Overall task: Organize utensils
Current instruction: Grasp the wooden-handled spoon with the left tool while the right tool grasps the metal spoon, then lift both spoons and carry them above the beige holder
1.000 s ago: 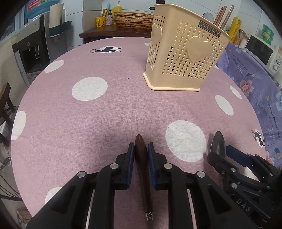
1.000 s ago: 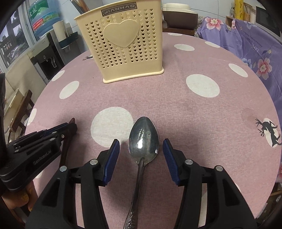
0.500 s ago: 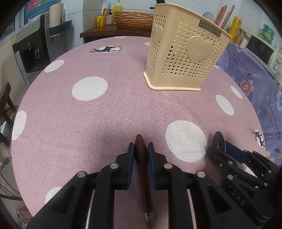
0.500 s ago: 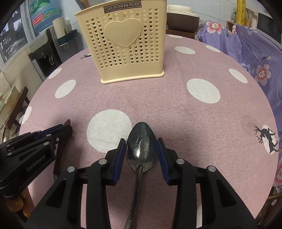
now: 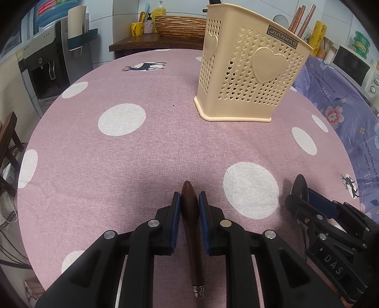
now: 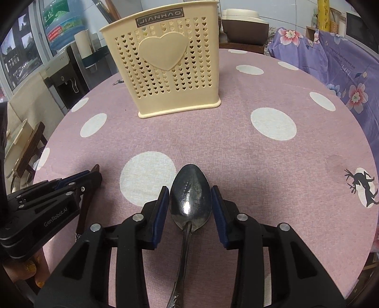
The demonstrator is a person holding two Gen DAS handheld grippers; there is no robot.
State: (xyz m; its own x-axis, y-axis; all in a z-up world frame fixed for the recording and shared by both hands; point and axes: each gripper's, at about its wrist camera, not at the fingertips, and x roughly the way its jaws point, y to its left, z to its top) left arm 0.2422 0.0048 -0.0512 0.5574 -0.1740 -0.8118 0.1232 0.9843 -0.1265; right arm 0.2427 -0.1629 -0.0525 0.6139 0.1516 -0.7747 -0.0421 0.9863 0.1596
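My left gripper (image 5: 189, 196) is shut on a dark brown wooden utensil handle (image 5: 190, 213), which lies flat on the pink dotted tablecloth (image 5: 142, 154); a metal collar shows at its near end. My right gripper (image 6: 190, 189) is shut on the bowl of a metal spoon (image 6: 190, 203), with both blue pads against its sides and the handle running back under the jaws. A cream perforated utensil basket (image 6: 165, 71) with a heart stands upright farther back on the table, also seen in the left wrist view as the basket (image 5: 248, 78). The two grippers sit side by side.
Chopsticks (image 5: 302, 19) stick up behind the basket's far rim. A water dispenser (image 5: 47, 71) and a wooden chair (image 6: 28, 147) stand off the table's left edge. A purple floral cloth (image 5: 343, 106) lies to the right, and a wicker basket (image 5: 180, 26) on a shelf behind.
The right gripper's jaws came together from wide apart onto the spoon's bowl. The left gripper kept still, shut on the brown handle.
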